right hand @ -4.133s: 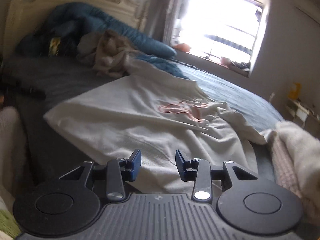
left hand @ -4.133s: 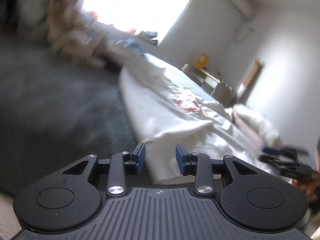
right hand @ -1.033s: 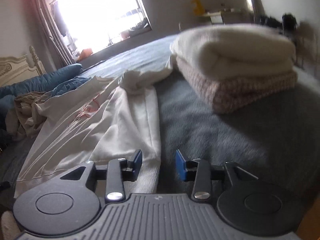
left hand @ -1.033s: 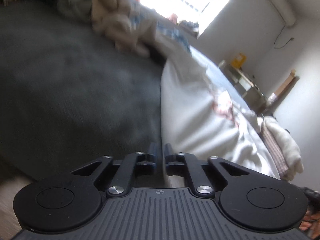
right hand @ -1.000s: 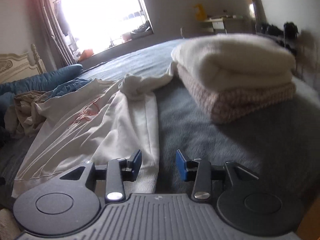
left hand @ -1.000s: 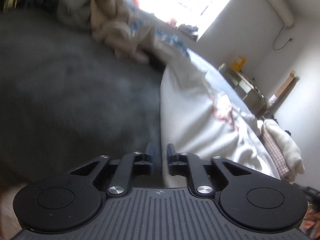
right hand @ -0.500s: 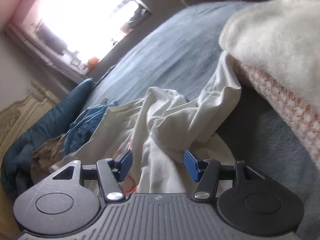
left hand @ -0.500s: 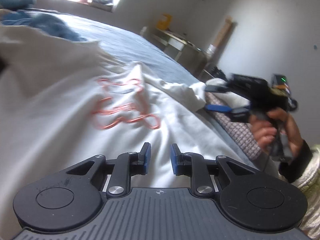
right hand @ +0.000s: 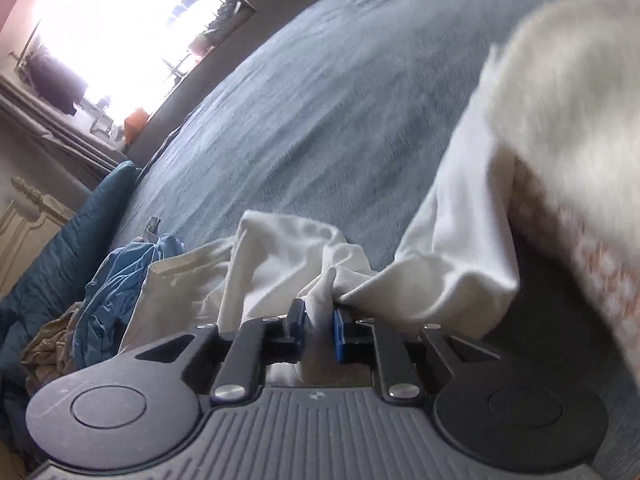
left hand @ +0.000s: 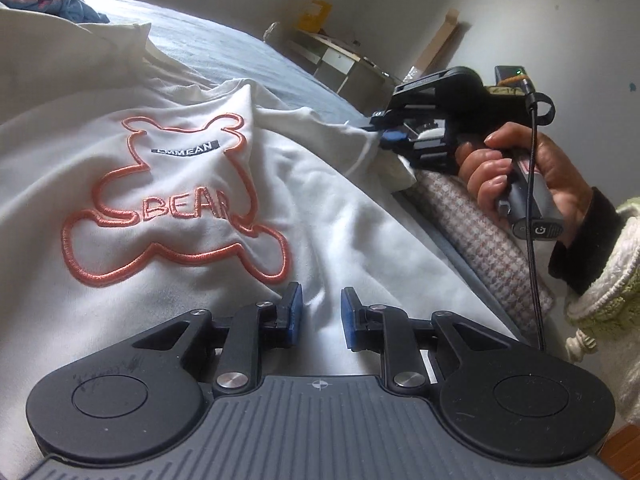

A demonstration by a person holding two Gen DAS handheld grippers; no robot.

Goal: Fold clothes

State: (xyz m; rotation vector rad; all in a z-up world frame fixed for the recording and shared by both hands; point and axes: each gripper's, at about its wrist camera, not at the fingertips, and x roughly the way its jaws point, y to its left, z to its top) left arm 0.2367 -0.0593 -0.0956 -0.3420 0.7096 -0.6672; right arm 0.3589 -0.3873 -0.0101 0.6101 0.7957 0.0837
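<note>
1. A white sweatshirt with an orange bear outline is seen spread on the grey-blue bed, its chest facing up.
2. One rumpled sleeve is drawn out to the right side of the body, toward a folded stack of knitwear that it touches.
3. A bunch of this sleeve's cloth is pinched by the right tongs; their jaws have just been closing, and cloth is seen between the blue pads.
4. The left tongs are held low over the lower body of the sweatshirt with a narrow gap between the pads; nothing is gripped there.
5. The sleeve lies ahead and to the right of the left tongs, and its long axis runs away from the printed chest, so the right hand is judged the nearer one for carrying it across.
6. The coming fold is judged to turn on the sleeve being brought back over the chest, toward the bear print.
7. Farther off, a heap of blue and tan clothes is seen near the headboard.
</note>
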